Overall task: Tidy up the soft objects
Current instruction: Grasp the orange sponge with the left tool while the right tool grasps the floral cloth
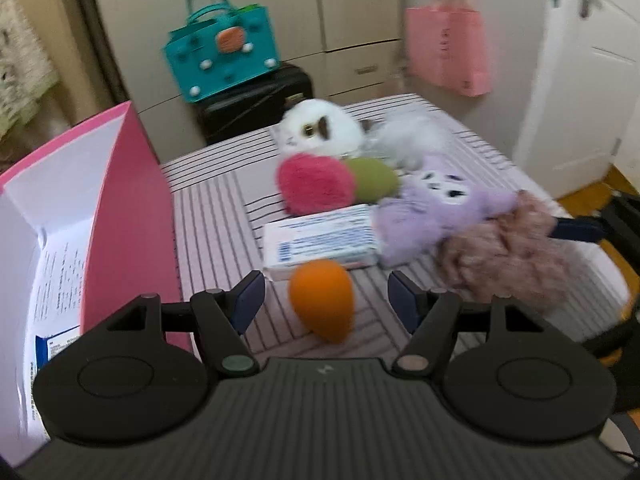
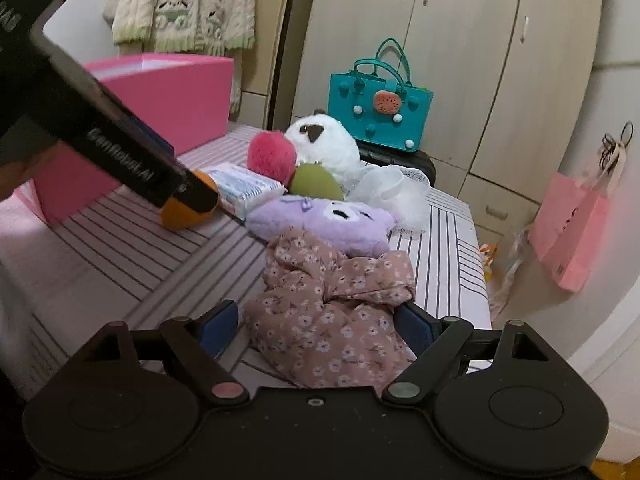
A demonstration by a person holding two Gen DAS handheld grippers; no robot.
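Note:
An orange egg-shaped sponge [image 1: 322, 304] lies on the striped table [image 1: 212, 208] between the fingers of my left gripper [image 1: 326, 286], which is open with a gap on both sides. The right wrist view shows the same orange sponge [image 2: 180, 212] under that gripper's tip. A floral pink cloth [image 2: 328, 304] lies crumpled between the fingers of my right gripper [image 2: 318, 322], which is open wide. Behind it are a purple plush [image 2: 320, 220], a green sponge [image 2: 316, 182], a pink pompom [image 2: 272, 152], a white panda plush [image 2: 324, 144] and white lace fabric [image 2: 392, 192].
An open pink box [image 1: 132, 208] stands at the table's left, with papers inside. A tissue pack [image 1: 324, 240] lies mid-table. Beyond the table a teal bag [image 1: 224, 48] sits on a black suitcase [image 1: 256, 104]. A pink paper bag [image 1: 448, 48] hangs on the wardrobe.

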